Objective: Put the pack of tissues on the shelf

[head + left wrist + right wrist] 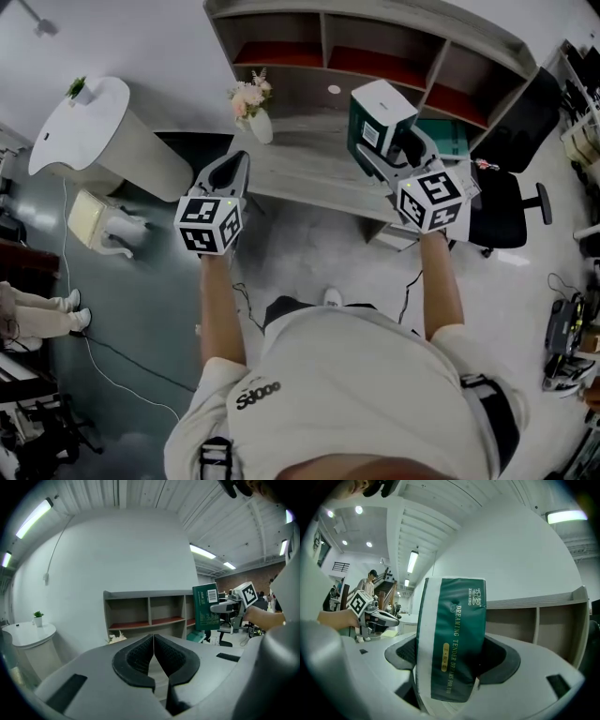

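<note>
The right hand-held gripper (454, 663) clamps the green pack of tissues (452, 639) upright by its lower end, aloft over the surface (309, 164) and short of the shelf (375, 52), while the left hand-held gripper (153, 641) hangs empty, jaws pressed together. Pinched only near its bottom, the soft pack may sag or slip free. Carried in upright, its tall end could catch a divider or the top board and be knocked loose.

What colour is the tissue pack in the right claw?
Dark green with a white stripe; the pack shows best in the right gripper view.
</note>
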The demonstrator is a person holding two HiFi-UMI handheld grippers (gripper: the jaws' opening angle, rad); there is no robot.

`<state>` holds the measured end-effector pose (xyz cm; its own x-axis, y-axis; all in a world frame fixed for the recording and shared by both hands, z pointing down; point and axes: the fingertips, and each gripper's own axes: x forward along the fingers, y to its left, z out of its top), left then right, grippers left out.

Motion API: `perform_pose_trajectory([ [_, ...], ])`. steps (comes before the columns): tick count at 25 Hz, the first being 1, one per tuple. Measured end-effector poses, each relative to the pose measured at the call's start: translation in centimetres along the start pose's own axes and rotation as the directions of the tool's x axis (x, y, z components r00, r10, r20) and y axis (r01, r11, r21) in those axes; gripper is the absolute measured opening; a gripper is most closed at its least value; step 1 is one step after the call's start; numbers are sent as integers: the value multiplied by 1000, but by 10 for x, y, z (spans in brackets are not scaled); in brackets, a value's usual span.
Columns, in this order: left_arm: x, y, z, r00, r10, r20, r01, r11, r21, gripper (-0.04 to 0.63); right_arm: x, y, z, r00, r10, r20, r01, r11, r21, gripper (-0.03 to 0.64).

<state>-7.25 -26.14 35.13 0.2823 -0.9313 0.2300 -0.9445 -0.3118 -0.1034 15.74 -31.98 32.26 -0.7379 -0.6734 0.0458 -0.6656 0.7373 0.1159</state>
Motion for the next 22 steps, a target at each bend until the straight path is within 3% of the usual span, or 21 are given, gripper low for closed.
perform_pose_trajectory([
  [6,34,23,-1,1000,-22,-3,22,999,23,20,42,-17,-3,1000,17,23,-18,998,55,362],
  [12,83,94,7,999,-30,19,29,1000,6,20,121,-29,7,999,24,35,-26,997,69,362],
  [16,100,109,11,998,-46,49,44,999,25,20,141,-30,10,998,15,57,-17,999,29,362],
  [22,152,194,25,995,-73,65,73,997,9,19,238,-35,22,1000,-3,23,5,997,-83,362],
])
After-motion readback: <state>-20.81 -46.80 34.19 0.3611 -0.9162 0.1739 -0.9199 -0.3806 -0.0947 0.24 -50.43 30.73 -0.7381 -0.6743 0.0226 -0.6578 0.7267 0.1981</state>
